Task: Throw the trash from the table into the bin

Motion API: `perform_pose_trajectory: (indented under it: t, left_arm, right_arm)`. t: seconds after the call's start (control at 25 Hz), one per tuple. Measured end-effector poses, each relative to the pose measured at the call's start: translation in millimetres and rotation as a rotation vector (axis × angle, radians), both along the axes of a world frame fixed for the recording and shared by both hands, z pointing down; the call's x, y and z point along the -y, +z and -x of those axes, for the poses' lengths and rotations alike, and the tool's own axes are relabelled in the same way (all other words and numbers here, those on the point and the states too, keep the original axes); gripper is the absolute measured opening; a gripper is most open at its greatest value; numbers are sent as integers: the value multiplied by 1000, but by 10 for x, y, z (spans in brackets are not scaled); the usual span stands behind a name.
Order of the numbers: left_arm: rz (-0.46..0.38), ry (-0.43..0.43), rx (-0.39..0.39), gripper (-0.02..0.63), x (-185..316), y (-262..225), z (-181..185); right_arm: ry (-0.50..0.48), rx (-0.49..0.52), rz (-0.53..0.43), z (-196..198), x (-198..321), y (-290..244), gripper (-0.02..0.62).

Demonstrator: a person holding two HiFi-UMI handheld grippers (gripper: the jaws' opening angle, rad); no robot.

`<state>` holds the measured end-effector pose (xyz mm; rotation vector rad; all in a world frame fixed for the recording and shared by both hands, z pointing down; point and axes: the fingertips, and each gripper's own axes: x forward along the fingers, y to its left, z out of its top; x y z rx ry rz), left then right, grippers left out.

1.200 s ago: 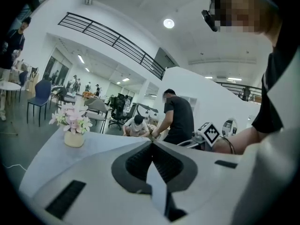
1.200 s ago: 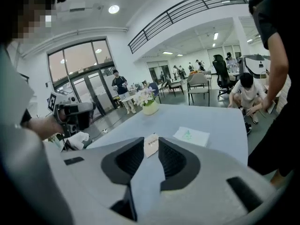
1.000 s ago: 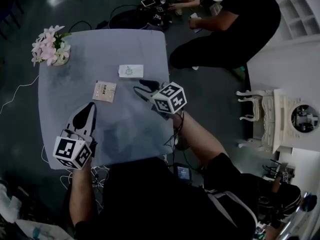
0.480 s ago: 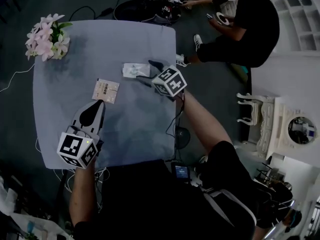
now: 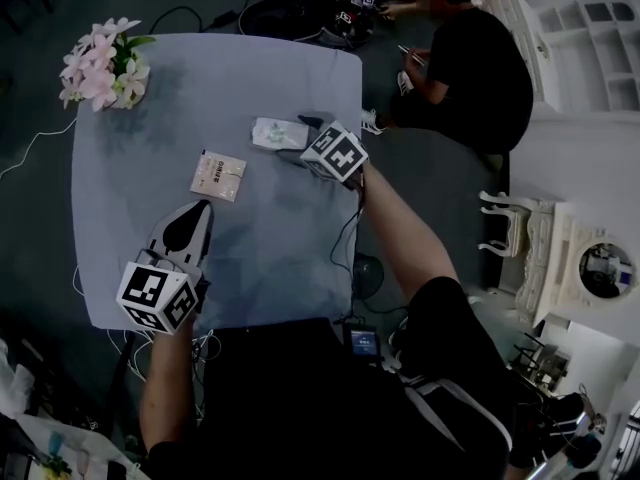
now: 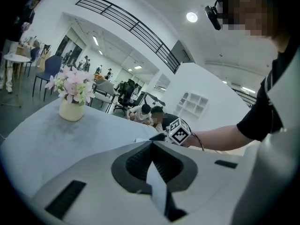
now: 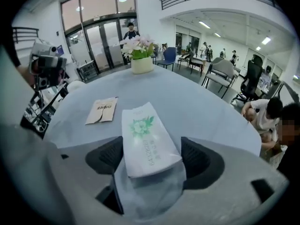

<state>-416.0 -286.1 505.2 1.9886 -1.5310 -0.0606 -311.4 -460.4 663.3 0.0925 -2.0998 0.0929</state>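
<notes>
Right gripper (image 5: pixel 298 138): jaws just swung wide, either side of the white packet (image 7: pixel 144 132), pads off it | packet: flat on table (image 5: pixel 285 258), well apart from flower vase (image 5: pixel 103 68) | left gripper (image 5: pixel 192 218): jaws together, empty.

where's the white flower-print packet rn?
Head view: the white packet lies near the table's far right edge, between the right gripper's jaws, which have just been opening; the tan packet lies to its left.
</notes>
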Motion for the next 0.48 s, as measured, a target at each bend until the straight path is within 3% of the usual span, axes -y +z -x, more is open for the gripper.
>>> perform_pose_trajectory:
  t: [0.24,0.48]
  left_arm:
    - [3,-4,11,14,-122,-66,-18]
    - [-10,-16,23,14,-297,-241,1]
  right_arm:
    - [-1,0,7,16,-79,-40,348]
    - [67,60,57,13,-276,-257,345]
